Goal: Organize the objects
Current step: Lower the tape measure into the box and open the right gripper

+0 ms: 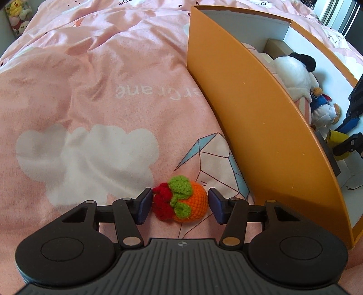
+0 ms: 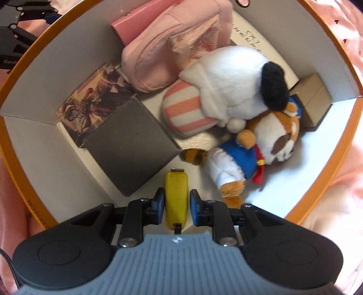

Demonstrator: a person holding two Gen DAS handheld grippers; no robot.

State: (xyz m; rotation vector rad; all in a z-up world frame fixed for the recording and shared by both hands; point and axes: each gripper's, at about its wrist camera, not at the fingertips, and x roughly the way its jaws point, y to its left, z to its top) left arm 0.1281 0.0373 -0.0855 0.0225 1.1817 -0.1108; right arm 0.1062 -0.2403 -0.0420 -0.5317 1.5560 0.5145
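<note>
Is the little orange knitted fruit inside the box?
No, the knitted fruit lies on the pink blanket outside the box.

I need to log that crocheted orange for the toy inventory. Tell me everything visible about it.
The crocheted orange is a small round yarn ball with green knitted leaves on top and a red yarn tuft at one side. It lies on the pink bedspread, beside the orange box, between the left tongs' open pads; contact is unclear.

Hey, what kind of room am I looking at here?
Most likely a bedroom. Everything sits on a pink quilt printed with clouds, soft toys crowd one corner, and an orange box on the bed holds plush animals.
</note>
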